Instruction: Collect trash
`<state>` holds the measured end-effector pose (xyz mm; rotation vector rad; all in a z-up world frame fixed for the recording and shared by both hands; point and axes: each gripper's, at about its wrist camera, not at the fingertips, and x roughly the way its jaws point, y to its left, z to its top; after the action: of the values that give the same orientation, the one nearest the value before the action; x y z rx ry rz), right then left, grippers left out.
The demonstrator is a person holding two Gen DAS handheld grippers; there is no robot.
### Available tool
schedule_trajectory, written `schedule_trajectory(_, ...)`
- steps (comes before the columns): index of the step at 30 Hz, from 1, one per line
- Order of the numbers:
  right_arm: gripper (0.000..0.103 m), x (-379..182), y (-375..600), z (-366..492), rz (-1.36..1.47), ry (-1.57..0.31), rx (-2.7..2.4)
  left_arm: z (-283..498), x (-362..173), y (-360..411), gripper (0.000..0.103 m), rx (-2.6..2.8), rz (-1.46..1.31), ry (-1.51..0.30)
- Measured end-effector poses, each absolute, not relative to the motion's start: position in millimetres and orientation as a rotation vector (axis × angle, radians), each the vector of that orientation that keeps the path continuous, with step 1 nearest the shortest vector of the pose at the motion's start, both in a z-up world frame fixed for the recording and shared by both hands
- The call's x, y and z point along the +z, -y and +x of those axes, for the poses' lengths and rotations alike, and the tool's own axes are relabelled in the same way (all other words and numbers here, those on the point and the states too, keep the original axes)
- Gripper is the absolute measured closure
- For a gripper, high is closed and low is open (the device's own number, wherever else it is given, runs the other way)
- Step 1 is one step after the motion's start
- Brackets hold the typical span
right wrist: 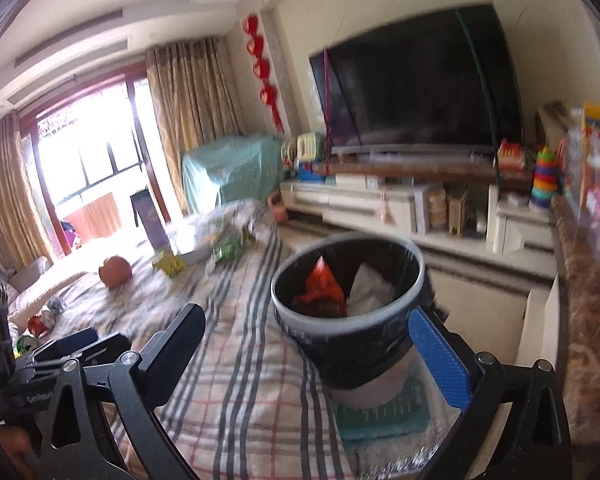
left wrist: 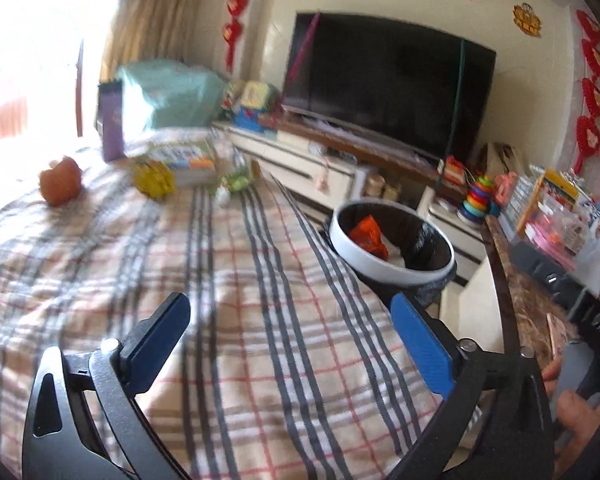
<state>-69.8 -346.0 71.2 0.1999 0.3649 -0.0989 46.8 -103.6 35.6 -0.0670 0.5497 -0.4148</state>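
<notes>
Black-lined trash bin (right wrist: 348, 300) is stood beside the bed (left wrist: 220, 280) for reach — both hand-held grippers, left (left wrist: 296, 344) and right (right wrist: 316, 360), are held agape, empty.

I am looking along my left gripper (left wrist: 294, 336): black curved arms, silver screws at the joints, blue ribbed pads (left wrist: 422, 346) on the fingers. My right gripper (right wrist: 306, 350) is showing the same build (white lettering on its black body, too blurred to read fully).

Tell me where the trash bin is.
The trash bin stands on the floor beside the bed's right edge in both views, before the TV cabinet.
</notes>
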Motion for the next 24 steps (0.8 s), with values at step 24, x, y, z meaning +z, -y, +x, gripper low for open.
schedule_trajectory(24,0.000,33,317,-86,0.045,-0.276,-0.176,17,21,86,0.000,-0.220,0.006,-0.375)
